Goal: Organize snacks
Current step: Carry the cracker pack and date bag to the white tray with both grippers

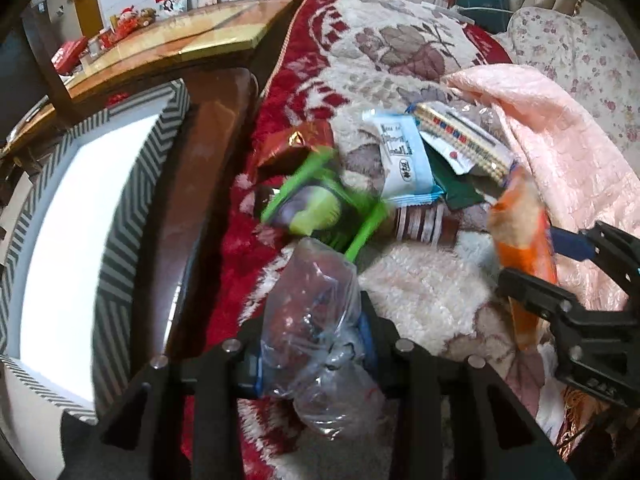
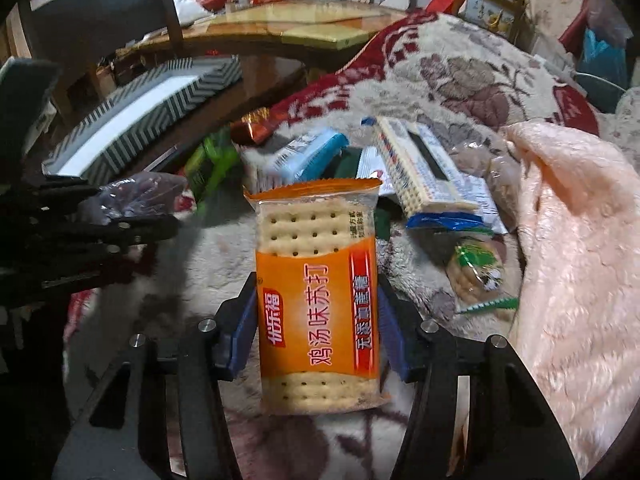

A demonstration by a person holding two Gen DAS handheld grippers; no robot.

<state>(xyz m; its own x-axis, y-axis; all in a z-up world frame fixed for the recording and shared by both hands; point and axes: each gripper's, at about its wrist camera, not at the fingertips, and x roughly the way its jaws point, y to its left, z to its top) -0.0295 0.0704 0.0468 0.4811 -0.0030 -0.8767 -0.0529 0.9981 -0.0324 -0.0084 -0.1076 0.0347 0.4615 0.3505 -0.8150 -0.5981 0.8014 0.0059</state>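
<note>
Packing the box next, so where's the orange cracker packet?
Centre of the right wrist view: the orange cracker packet sits between the right gripper pads, above the fleece blanket.

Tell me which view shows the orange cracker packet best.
The right wrist view: the orange cracker packet faces the camera, print and crackers legible, between the right gripper pads. The left wrist view shows it only edge-on and blurred at the frame's right side, in that gripper.
</note>
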